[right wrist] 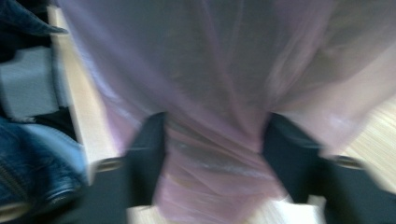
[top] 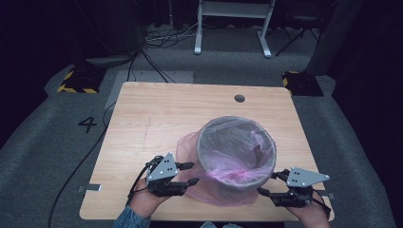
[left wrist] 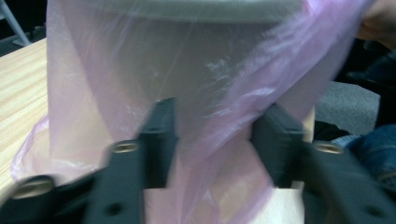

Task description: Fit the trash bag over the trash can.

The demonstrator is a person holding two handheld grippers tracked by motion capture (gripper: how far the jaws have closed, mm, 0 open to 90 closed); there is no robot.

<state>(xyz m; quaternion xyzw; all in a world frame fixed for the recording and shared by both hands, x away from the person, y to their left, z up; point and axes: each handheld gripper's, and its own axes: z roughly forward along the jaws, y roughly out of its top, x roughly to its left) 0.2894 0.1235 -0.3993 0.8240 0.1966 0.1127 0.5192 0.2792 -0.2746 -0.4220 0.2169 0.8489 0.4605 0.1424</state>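
Now left tongs (top: pixel 189 173) and right tongs (top: pixel 268 183) parted, pink bag (top: pixel 190 147) film loose between.

The high view is evenly lit from above: the wooden table (top: pixel 157 118) is bright, while the room beyond it falls dark toward 12, 9 and 3 o'clock. Shadows on the table are soft and short. That view is sharp. Both gripper views are motion-blurred; the pink bag (left wrist: pixel 196 84) smears, worst in the right gripper view, with faint glare on its folds.
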